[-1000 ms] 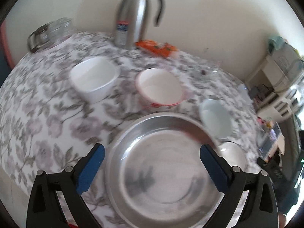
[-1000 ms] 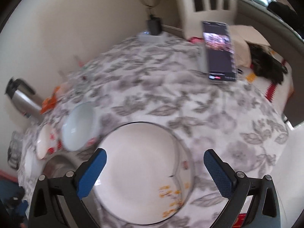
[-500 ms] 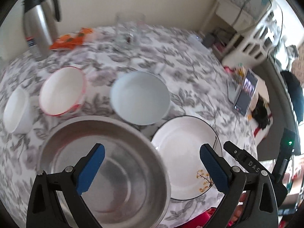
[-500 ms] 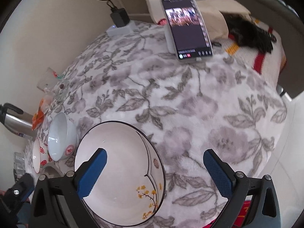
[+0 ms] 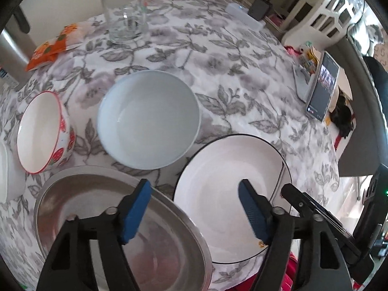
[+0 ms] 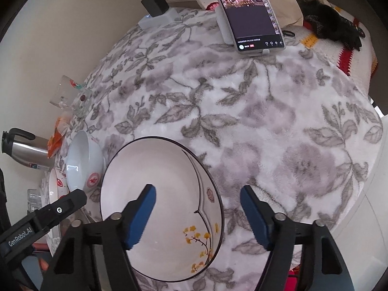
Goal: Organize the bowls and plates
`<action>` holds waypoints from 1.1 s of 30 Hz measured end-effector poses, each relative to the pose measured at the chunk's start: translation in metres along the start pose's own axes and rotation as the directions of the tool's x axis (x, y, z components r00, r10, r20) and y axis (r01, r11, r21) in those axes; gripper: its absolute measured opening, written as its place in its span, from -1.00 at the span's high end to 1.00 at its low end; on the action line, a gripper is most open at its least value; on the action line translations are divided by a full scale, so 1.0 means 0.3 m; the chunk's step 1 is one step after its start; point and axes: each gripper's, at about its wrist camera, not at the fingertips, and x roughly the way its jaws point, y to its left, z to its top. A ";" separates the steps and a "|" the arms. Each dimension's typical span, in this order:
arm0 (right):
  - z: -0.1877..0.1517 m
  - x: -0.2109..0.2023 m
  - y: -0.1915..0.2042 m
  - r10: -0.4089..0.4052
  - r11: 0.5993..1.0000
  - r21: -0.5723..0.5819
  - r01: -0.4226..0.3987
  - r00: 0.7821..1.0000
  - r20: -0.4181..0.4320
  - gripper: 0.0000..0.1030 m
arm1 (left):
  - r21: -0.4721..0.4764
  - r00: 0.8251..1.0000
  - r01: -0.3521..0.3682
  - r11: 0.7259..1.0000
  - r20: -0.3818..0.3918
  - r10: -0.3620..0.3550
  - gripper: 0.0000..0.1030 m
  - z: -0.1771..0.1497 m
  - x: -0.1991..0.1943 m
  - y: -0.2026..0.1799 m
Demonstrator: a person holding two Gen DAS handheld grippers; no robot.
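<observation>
A white plate with a black rim and yellow flowers (image 5: 225, 160) (image 6: 160, 181) lies near the table's front edge. A pale blue bowl (image 5: 148, 118) (image 6: 83, 160) stands behind it. A red-patterned bowl (image 5: 41, 131) is to its left and a steel basin (image 5: 80, 198) is at the front left. My left gripper (image 5: 194, 191) is open, above the gap between basin and plate. My right gripper (image 6: 197, 194) is open, straddling the plate's right rim.
A glass (image 5: 125, 12), an orange packet (image 5: 52, 46) and a steel flask (image 6: 24, 150) stand at the back. A phone (image 6: 247, 12) leans on a stand at the table's far edge beside a charger (image 6: 155, 4). The floral cloth (image 6: 266, 111) covers the table.
My left gripper swung right from over the basin toward the plate and blue bowl. My right gripper moved closer to the plate's right rim.
</observation>
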 end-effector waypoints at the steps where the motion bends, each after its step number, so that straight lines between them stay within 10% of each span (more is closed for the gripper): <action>1: 0.001 0.005 -0.002 -0.001 1.000 0.003 0.001 1.000 -0.008 -0.37 | 0.008 1.000 -0.004 1.000 -0.008 0.004 -0.38 0.002 0.005 -0.006; 18: -0.011 0.045 0.013 0.030 0.999 -0.012 -0.031 0.997 -0.075 -0.29 | 0.034 0.993 -0.056 0.998 -0.103 0.059 -0.37 0.059 0.093 -0.053; 33: -0.001 0.090 -0.055 0.073 0.996 0.067 -0.065 0.990 -0.122 0.36 | 0.008 0.987 -0.052 0.999 -0.152 0.053 -0.37 0.085 0.188 -0.071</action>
